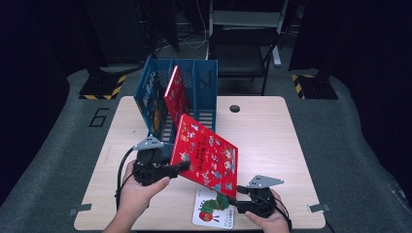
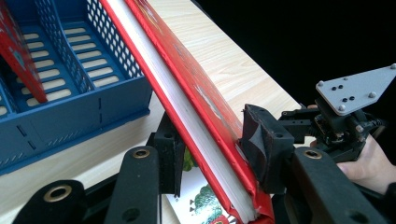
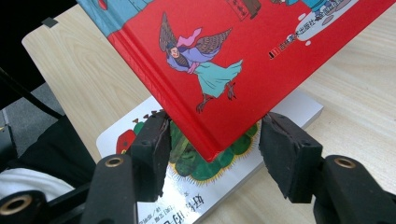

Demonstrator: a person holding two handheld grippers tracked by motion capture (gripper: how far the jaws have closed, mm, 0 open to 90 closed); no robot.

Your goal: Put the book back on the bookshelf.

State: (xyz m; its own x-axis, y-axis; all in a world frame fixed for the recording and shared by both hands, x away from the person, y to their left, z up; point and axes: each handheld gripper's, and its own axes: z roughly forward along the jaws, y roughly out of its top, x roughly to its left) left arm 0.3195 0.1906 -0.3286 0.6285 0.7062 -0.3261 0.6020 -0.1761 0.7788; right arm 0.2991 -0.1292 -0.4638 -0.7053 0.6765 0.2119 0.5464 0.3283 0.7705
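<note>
With our left gripper [image 1: 180, 166] clamped on the red book [image 1: 209, 155] above the table's [image 1: 272, 131] near edge and our right gripper's [image 1: 235, 200] jaws apart around its corner, we judged it could twist loose and miss the blue rack [image 1: 204, 87].

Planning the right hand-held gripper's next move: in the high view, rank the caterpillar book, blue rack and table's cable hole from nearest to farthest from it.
From the right hand-held gripper:
1. Caterpillar book, flat on the table just left of it, at the near edge.
2. Cable hole, straight ahead near the far edge.
3. Blue rack, far-left, at the back.
</note>
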